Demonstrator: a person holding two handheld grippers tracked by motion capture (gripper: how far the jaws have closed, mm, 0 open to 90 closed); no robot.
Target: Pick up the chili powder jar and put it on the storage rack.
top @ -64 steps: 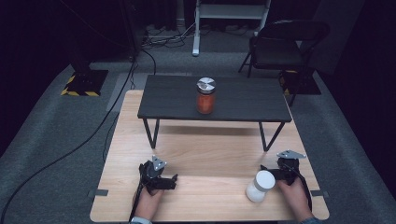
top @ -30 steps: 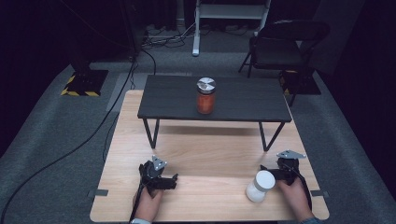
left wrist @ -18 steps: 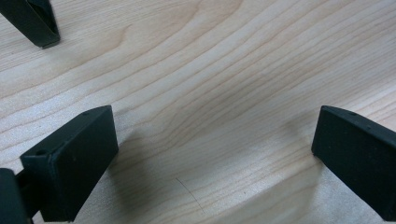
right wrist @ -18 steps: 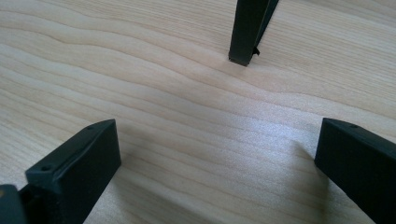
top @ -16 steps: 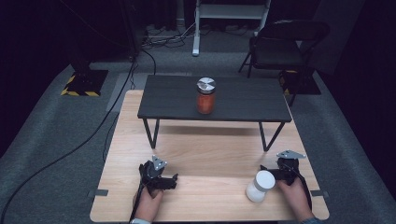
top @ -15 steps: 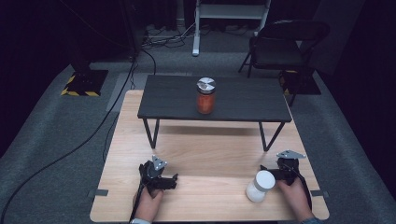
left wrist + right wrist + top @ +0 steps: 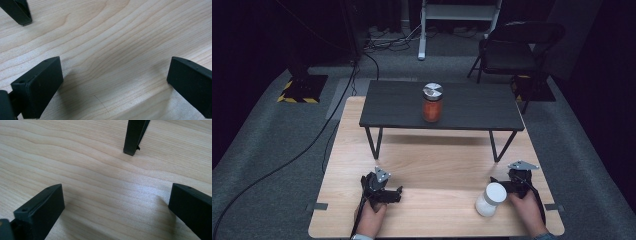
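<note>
Near edge of surface (image 7: pixel 437 170): I rest the left hand-held gripper (image 7: pixel 384 192) jaws wide, empty | right hand-held gripper (image 7: pixel 507 186) jaws wide, empty, white bottle (image 7: pixel 490 199) upright just beside it near the right corner | bottle looks light, smooth plastic, may slip or tip; I'd grip mid-body below the cap | farther: orange jar (image 7: pixel 432 102) on the small black table (image 7: pixel 402 107).

Bright lit tabletop (image 7: pixel 437 170), dark surroundings; soft shadows; gripper views sharp.

White bottle (image 7: pixel 490 199) beside right hand-held gripper (image 7: pixel 516 184).
</note>
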